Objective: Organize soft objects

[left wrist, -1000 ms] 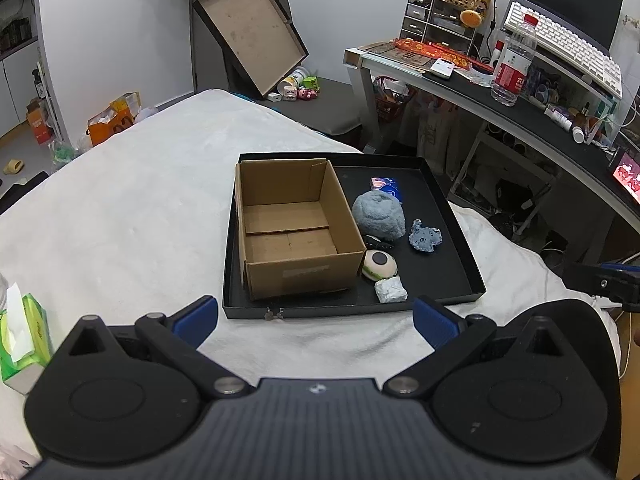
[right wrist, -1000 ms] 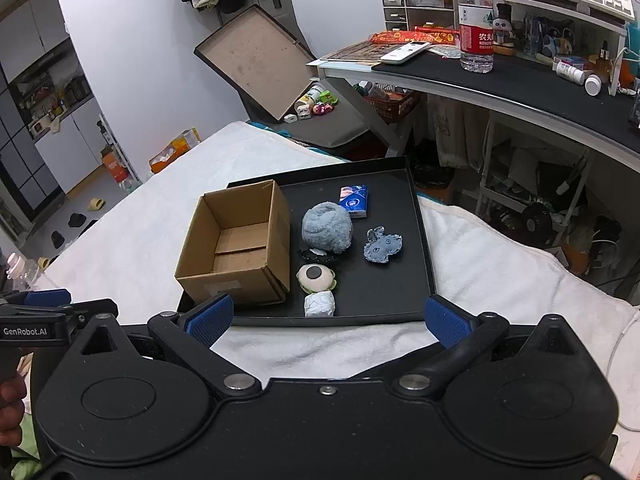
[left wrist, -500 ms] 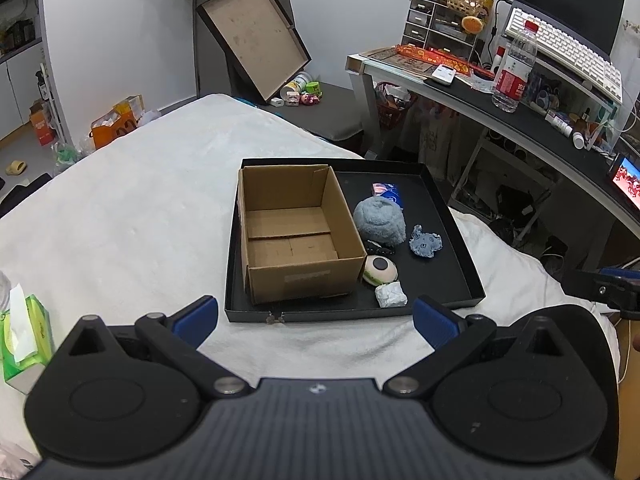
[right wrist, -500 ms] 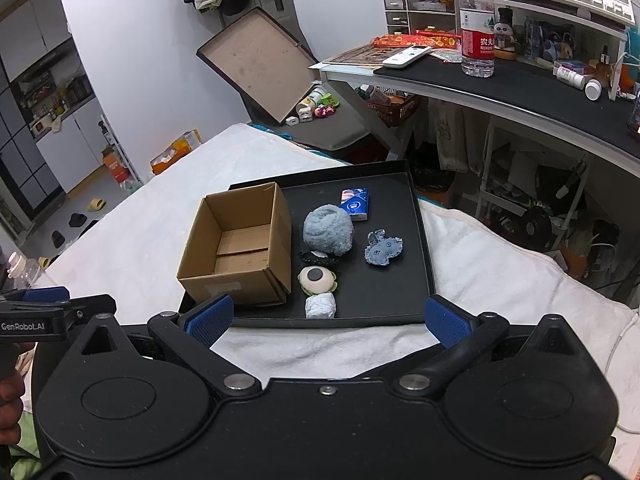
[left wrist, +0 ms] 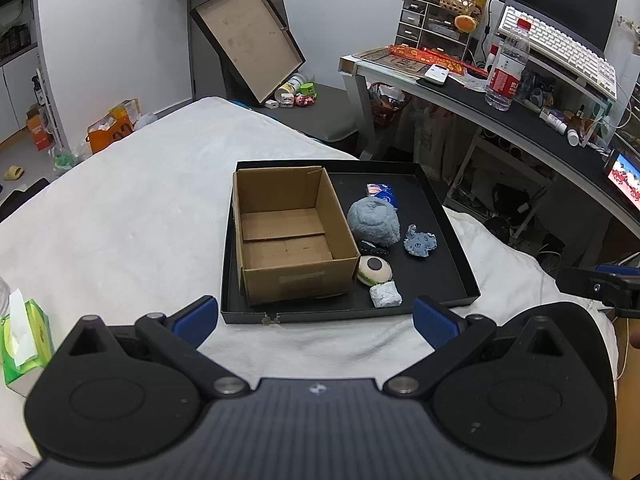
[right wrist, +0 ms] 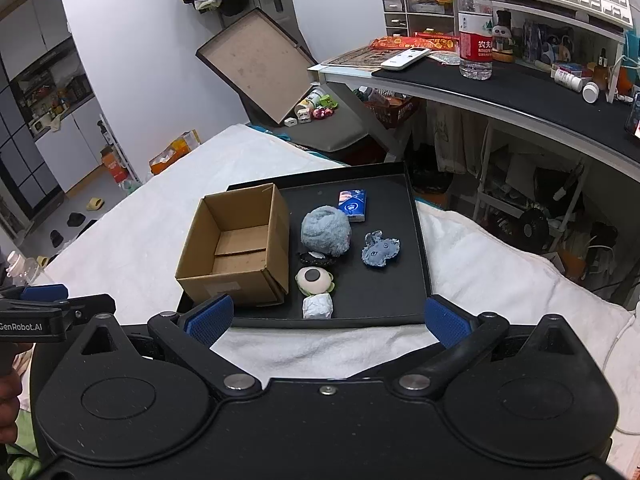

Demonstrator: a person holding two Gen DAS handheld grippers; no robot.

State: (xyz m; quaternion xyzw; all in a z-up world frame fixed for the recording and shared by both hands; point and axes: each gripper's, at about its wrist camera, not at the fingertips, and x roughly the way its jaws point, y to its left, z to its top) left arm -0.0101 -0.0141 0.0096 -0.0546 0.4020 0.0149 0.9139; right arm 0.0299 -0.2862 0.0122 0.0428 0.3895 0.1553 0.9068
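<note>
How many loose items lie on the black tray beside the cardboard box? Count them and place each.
6: tissue pack at the back, fuzzy ball, denim patch to its right, dark piece, eyeball toy, white wad nearest. More could hide behind the ball.

Light: I saw even, bright indoor light in both views, its source out of frame.
Shadows: soft and short; the box (left wrist: 294, 236) floor was a little darker near its walls.
Glare: mild sheen on the tray (right wrist: 416, 216) rim and on the bottle (right wrist: 474, 24); the small screen (left wrist: 626, 174) glowed.
Focus: the soft items were sharp; I read the bottle label only partly.
Distortion: strong fisheye; the desk (left wrist: 520, 120) edge curved, corners went dark.
Blur: none from motion.
</note>
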